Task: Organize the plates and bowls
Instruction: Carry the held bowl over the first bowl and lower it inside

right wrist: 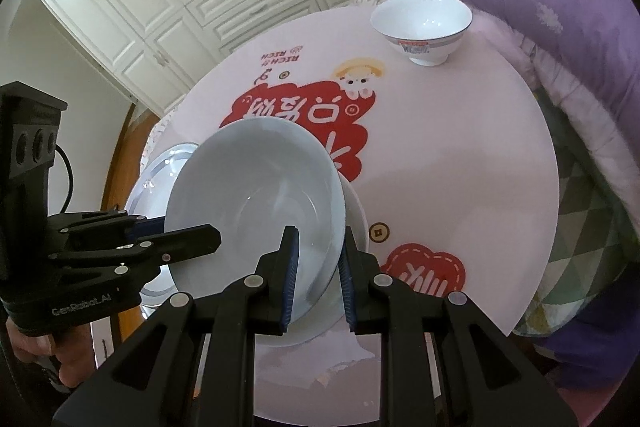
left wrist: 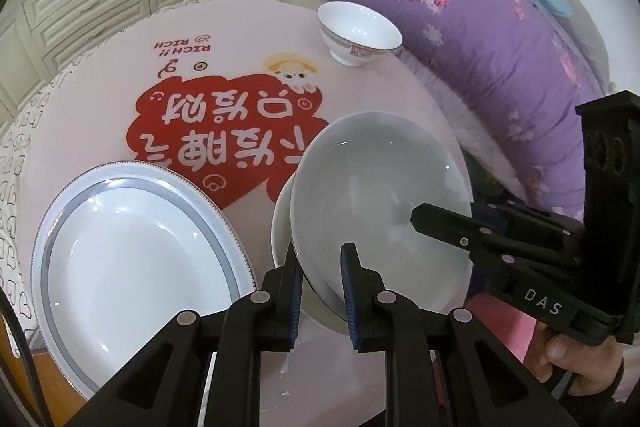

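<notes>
Two plain bowls (left wrist: pixel 380 195), nested, clenched by both hand-held grippers (left wrist: pixel 320 291); one rimmed plate (left wrist: pixel 136 259), one small bowl (left wrist: pixel 358 31)

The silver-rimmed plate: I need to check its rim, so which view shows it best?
The left wrist view: the silver-rimmed plate lies almost wholly visible. In the right wrist view only a sliver shows behind the held white bowl.

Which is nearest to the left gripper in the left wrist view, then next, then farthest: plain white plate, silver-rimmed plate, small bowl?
1. Plain white plate, clamped in the left gripper.
2. Silver-rimmed plate, flat, lower left.
3. Small bowl, far side, beside the purple quilt.
</notes>
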`<state>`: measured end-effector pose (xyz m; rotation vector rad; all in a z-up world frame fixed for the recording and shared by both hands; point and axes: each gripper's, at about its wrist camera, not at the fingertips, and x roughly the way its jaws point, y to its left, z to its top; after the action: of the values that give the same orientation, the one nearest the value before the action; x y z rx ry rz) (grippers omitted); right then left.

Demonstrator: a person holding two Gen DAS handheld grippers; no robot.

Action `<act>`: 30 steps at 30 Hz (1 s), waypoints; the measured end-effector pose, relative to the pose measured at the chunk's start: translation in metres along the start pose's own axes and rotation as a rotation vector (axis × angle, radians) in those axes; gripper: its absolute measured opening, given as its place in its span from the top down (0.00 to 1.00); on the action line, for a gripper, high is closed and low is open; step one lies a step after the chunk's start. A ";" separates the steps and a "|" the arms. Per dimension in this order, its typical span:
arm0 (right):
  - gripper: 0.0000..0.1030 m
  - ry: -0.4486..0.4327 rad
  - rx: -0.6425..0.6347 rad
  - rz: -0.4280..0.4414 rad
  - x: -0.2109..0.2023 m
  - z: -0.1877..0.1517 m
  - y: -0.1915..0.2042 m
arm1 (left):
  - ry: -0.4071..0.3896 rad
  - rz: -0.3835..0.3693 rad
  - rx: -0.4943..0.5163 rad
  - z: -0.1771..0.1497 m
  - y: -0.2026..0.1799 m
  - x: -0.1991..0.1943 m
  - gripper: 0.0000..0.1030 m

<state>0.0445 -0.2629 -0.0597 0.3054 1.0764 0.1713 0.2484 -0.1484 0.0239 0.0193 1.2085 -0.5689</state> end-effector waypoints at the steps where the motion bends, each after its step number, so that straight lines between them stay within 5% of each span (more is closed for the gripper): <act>1: 0.81 0.004 -0.002 0.000 0.001 0.000 0.000 | -0.001 0.003 0.003 0.000 0.001 0.002 0.86; 22: 0.78 0.041 -0.062 -0.040 0.005 -0.002 0.008 | -0.005 0.045 0.075 -0.009 -0.006 0.015 0.84; 30: 0.74 0.052 -0.079 -0.043 0.005 -0.003 0.011 | 0.019 0.001 0.062 -0.008 -0.003 0.013 0.73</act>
<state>0.0443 -0.2505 -0.0617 0.2077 1.1240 0.1840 0.2430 -0.1536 0.0099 0.0773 1.2087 -0.6063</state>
